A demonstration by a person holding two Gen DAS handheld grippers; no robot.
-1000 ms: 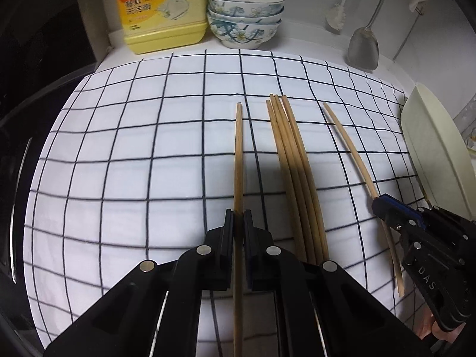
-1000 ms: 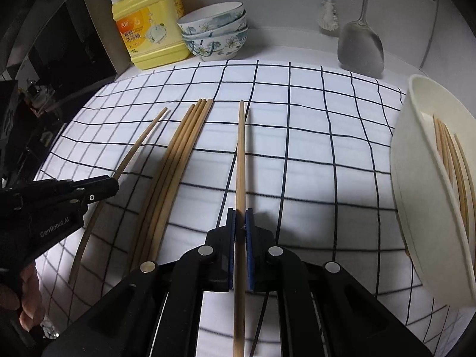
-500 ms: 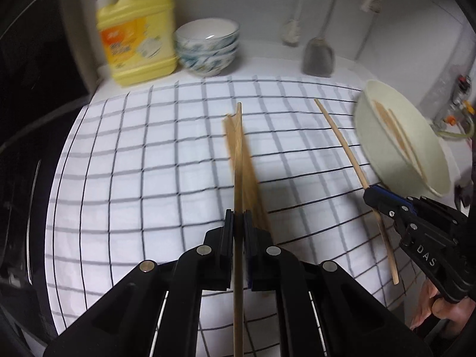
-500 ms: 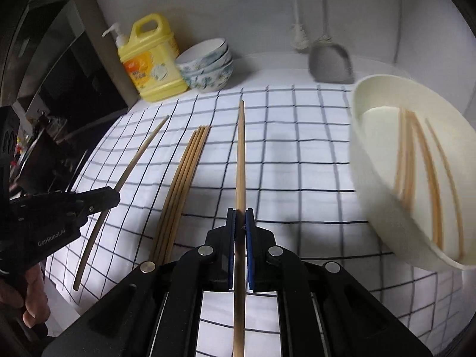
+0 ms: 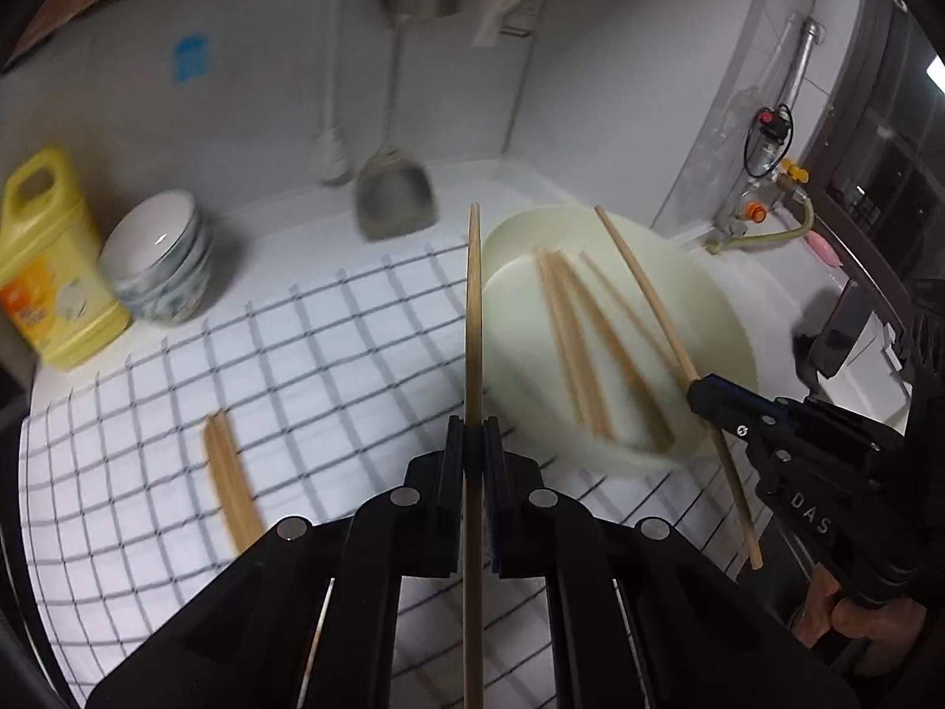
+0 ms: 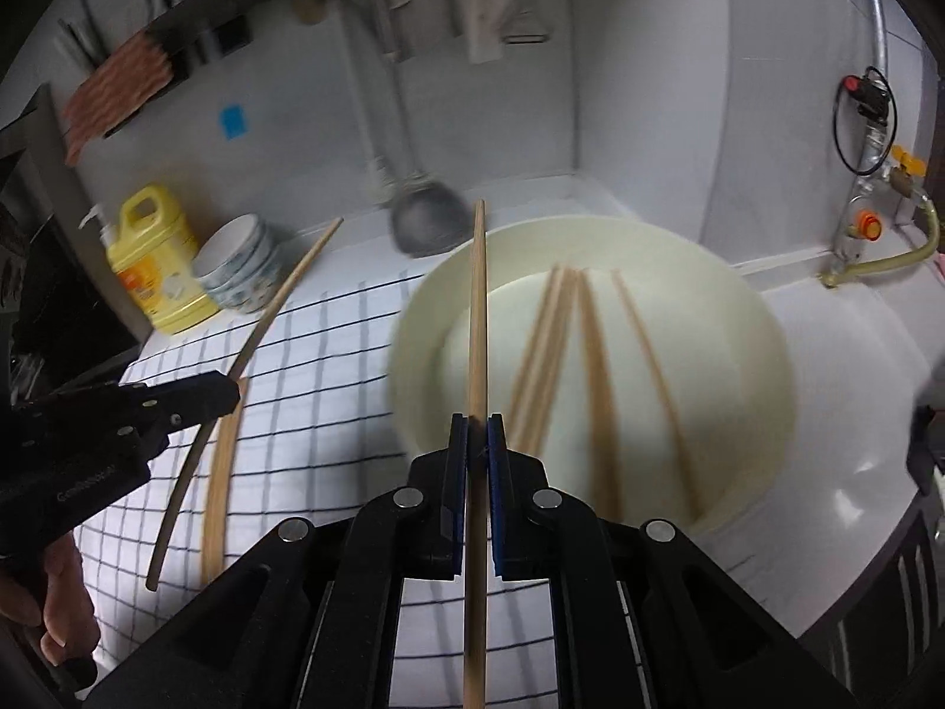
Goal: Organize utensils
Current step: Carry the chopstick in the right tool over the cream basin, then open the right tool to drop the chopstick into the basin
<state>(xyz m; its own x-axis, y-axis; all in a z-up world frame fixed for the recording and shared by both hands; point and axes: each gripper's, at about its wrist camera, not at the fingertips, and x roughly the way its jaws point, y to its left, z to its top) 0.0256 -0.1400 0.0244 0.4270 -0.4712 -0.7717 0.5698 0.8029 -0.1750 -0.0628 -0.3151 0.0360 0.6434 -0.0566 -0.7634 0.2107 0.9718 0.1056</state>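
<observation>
My left gripper (image 5: 472,434) is shut on a wooden chopstick (image 5: 473,319) held in the air, its tip at the left rim of the cream bowl (image 5: 726,319). My right gripper (image 6: 477,431) is shut on another chopstick (image 6: 477,319), lifted over the cream bowl (image 6: 762,366), which holds several chopsticks (image 6: 590,366). The right gripper shows in the left wrist view (image 5: 700,393) and the left gripper in the right wrist view (image 6: 227,393). A bundle of chopsticks (image 5: 227,472) lies on the checked cloth (image 5: 331,366).
A yellow detergent bottle (image 5: 41,272) and stacked patterned bowls (image 5: 159,266) stand at the back left. A metal spatula (image 5: 393,201) hangs on the wall. A gas valve and hose (image 5: 762,224) sit at the back right.
Both grippers have lifted their chopsticks off the cloth and swung right toward the cream bowl. The bundle on the cloth stays behind at the left.
</observation>
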